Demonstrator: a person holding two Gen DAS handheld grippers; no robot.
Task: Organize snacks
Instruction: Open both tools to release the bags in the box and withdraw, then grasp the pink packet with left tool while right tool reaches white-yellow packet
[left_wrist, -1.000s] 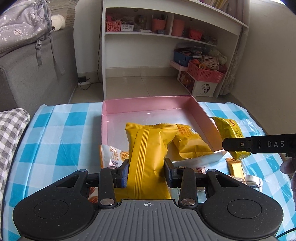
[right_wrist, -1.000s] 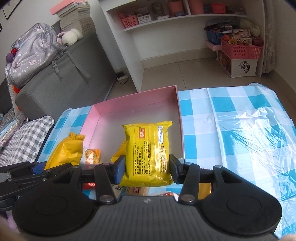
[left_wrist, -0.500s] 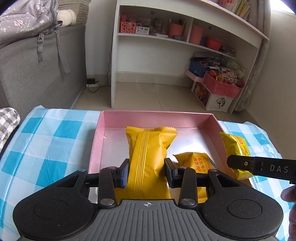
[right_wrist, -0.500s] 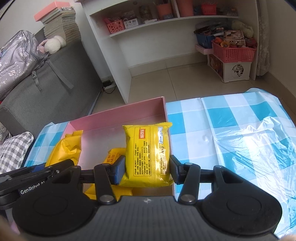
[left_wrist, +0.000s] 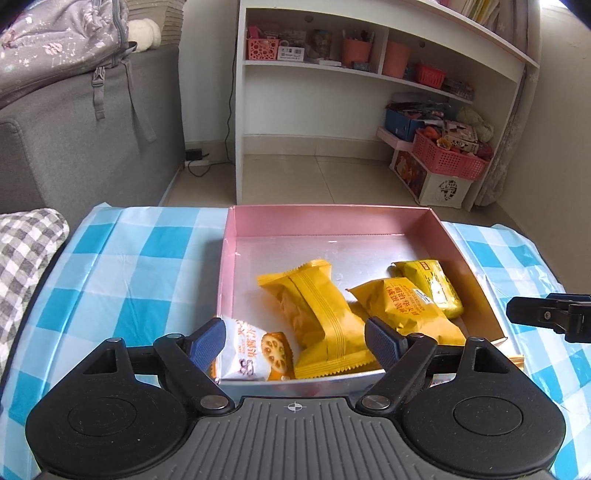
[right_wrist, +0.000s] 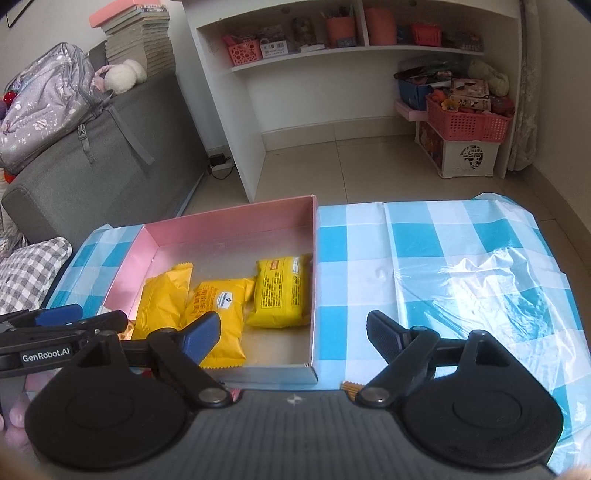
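so, left wrist view first: my left gripper (left_wrist: 294, 341) hangs over the near edge of the pink box (left_wrist: 325, 218), jaws spread wide with nothing between them. inside the box i count three yellow packs: a plain yellow pack (left_wrist: 317, 314) lying seam-up in the middle, an orange-printed pack (left_wrist: 402, 306) just right of it and overlapping it a bit, and a label-side pack (left_wrist: 432, 288) against the right wall. a white lotus-root snack (left_wrist: 255, 350) sits at the near left corner, and i can't tell if it's fully in the box or resting on the rim. the other tool pokes in from the right edge.

right wrist view: my right gripper (right_wrist: 291, 341) is spread wide too, holding nothing, parked over the near right corner of the box and the blue checked tablecloth (right_wrist: 424, 240). same three yellow packs side by side in the box. a small orange wrapper (right_wrist: 351, 388) peeks out right under the gripper body, outside the box.

my guess is we're well along but not done: three packs are in, and at least that orange wrapper is left on the table, maybe more hidden under the tools.
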